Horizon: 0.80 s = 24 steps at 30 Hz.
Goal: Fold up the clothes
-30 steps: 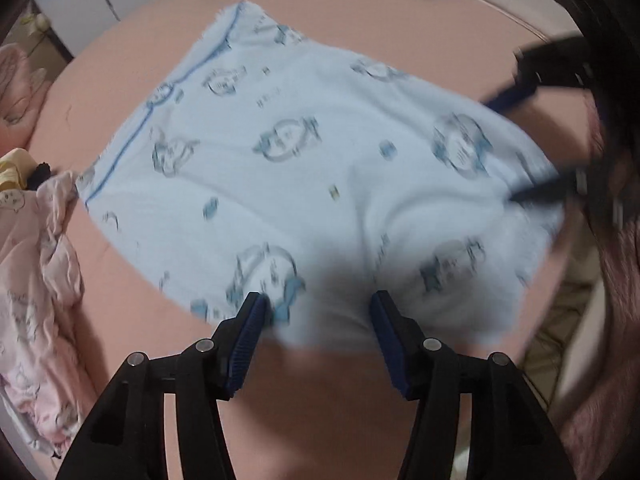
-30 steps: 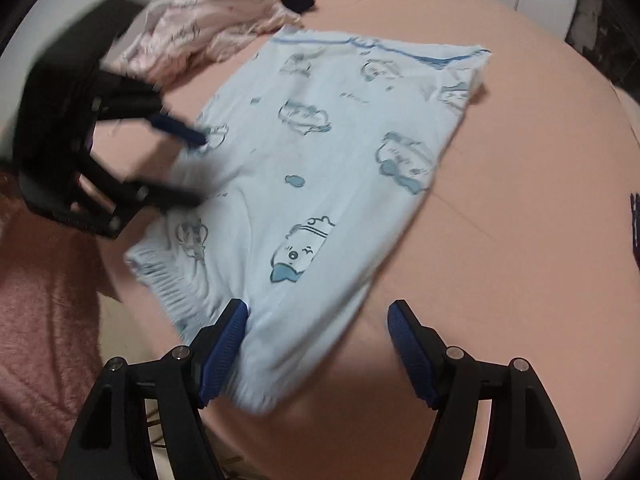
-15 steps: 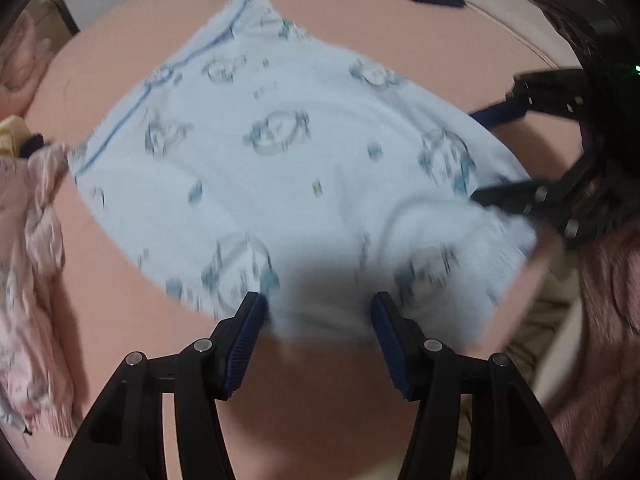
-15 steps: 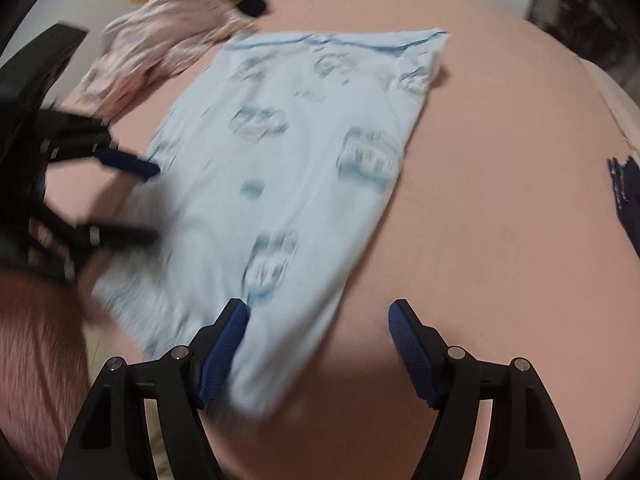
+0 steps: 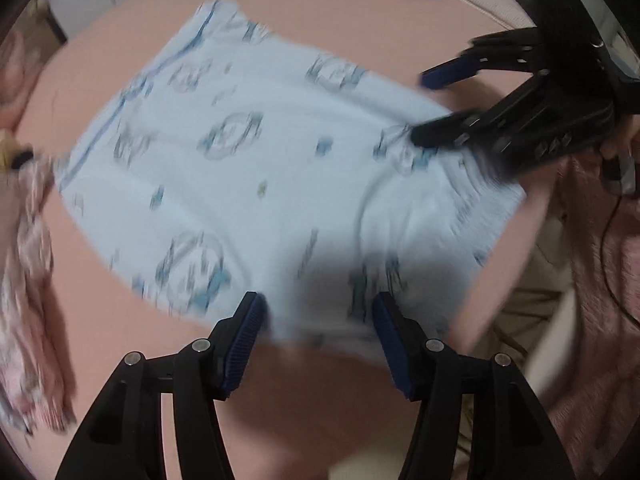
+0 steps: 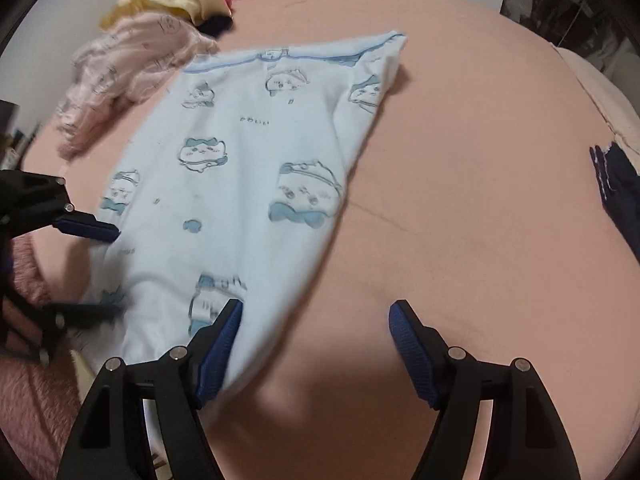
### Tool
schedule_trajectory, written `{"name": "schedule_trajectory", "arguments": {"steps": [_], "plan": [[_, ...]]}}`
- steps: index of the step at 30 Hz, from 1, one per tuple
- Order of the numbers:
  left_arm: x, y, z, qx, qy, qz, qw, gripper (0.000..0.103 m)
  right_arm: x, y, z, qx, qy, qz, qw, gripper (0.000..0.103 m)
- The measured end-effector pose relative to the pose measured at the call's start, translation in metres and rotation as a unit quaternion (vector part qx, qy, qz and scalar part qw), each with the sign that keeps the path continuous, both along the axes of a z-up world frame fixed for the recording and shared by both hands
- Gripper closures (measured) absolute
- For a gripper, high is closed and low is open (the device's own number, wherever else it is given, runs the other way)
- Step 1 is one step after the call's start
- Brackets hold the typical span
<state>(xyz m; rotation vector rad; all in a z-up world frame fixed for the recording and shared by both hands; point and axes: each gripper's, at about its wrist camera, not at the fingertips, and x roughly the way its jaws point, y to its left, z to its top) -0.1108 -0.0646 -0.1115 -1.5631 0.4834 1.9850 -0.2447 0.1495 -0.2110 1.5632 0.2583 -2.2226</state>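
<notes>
L gripper (image 5: 318, 312) points down at the near waistband end of the light-blue printed shorts (image 6: 240, 184), jaws apart, cloth edge lying between the blue pads but not pinched. R gripper (image 6: 316, 320) hangs w/ jaws wide over the garment's other near corner; its left pad sits at the cloth edge, the other over bare pink bedsheet (image 6: 480, 200). Shorts lie flat near the bed's front edge, blue-trimmed hem toward the far side. Pink patterned garment (image 6: 124, 68) and yellow cloth (image 6: 160, 2) are bunched just beyond the hem. Dark navy item (image 6: 620, 192) lies well apart, by the bed's right edge.
</notes>
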Motion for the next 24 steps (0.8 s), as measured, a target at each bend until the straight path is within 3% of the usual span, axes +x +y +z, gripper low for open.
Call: {"name": "schedule_trajectory", "arguments": {"steps": [2, 4, 7, 12, 15, 17, 20, 22, 24], "plan": [[-0.003, -0.011, 0.006, 0.020, -0.009, 0.000, 0.9998, 0.048, -0.001, 0.006, 0.008, -0.006, -0.009, 0.004, 1.000, 0.029], [-0.020, -0.019, 0.015, 0.043, 0.011, 0.018, 0.9988, 0.048, -0.007, 0.008, 0.020, -0.009, -0.003, 0.010, 1.000, 0.029], [-0.062, -0.031, 0.025, 0.078, 0.052, 0.084, 0.9920, 0.048, -0.034, 0.000, 0.035, 0.001, 0.049, 0.007, 0.999, 0.029], [-0.130, -0.066, 0.015, 0.099, 0.082, 0.170, 0.9769, 0.048, -0.121, -0.008, 0.038, -0.019, 0.061, -0.039, 0.997, 0.029], [-0.134, -0.102, 0.033, 0.130, 0.079, 0.200, 0.9680, 0.048, -0.166, -0.016, 0.021, -0.051, 0.028, -0.024, 0.998, 0.029], [-0.143, -0.114, 0.029, 0.120, 0.073, 0.214, 0.9665, 0.048, -0.196, -0.021, 0.009, -0.069, 0.005, -0.014, 0.997, 0.029], [-0.144, -0.134, 0.018, 0.092, 0.068, 0.198, 0.9736, 0.048, -0.228, -0.007, -0.004, -0.071, -0.013, -0.018, 0.997, 0.030], [-0.142, -0.146, 0.021, 0.082, 0.064, 0.190, 0.9763, 0.048, -0.243, 0.000, -0.004, -0.061, -0.004, -0.024, 0.998, 0.031], [-0.144, -0.155, 0.030, 0.083, 0.078, 0.203, 0.9726, 0.048, -0.255, 0.005, 0.001, -0.042, 0.012, -0.034, 0.998, 0.030]]}}
